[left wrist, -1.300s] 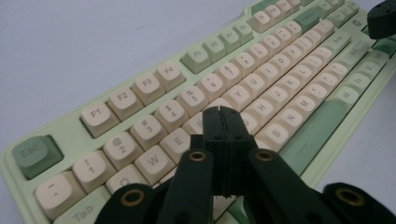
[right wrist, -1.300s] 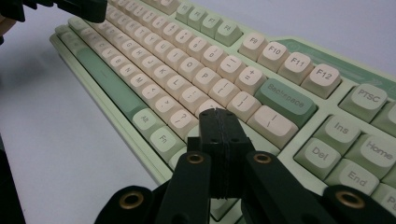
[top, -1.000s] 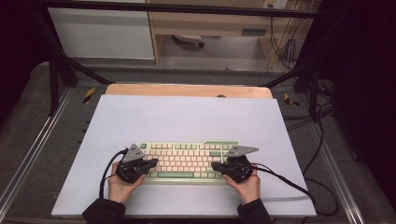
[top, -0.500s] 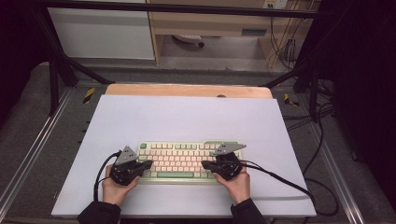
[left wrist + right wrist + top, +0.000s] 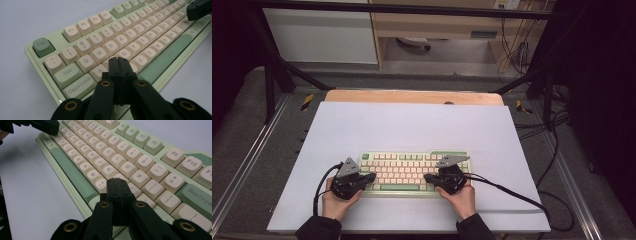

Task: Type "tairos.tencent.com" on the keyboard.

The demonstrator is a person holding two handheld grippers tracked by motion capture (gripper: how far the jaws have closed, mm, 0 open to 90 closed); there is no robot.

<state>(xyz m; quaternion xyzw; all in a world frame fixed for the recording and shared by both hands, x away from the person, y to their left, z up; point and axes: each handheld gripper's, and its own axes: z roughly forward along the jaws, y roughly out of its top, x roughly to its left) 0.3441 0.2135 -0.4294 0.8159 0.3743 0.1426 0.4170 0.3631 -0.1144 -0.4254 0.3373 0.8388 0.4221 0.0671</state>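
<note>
one mechanical keyboard [image 5: 414,171], pale green case with cream keycaps and green accent keys, lies on the worktop [image 5: 412,125] near its front edge, long side parallel to that edge. i count two tools, one in each of my hands.

my left tool [image 5: 371,178] sits over the keyboard's left end; in the left gripper view its two jaws are pressed together, nothing between them, the tips [image 5: 118,60] low over the letter rows near the a and s keys, though i cannot tell if they touch a key. my left hand [image 5: 337,202] rests on the worktop between the keyboard and the front edge.

my right tool [image 5: 428,178] sits over the keyboard's right end, jaws likewise closed flat against each other and empty, the tips [image 5: 117,181] low over the keys just below p. my right hand [image 5: 460,199] lies behind it toward the front edge. a black cable [image 5: 512,192] trails from it across the worktop toward the right front corner.

the keyboard's front edge is close to the worktop's front edge, leaving a narrow strip. behind the keyboard the pale surface runs bare to the back edge, and there is broad bare room to both side edges.
</note>
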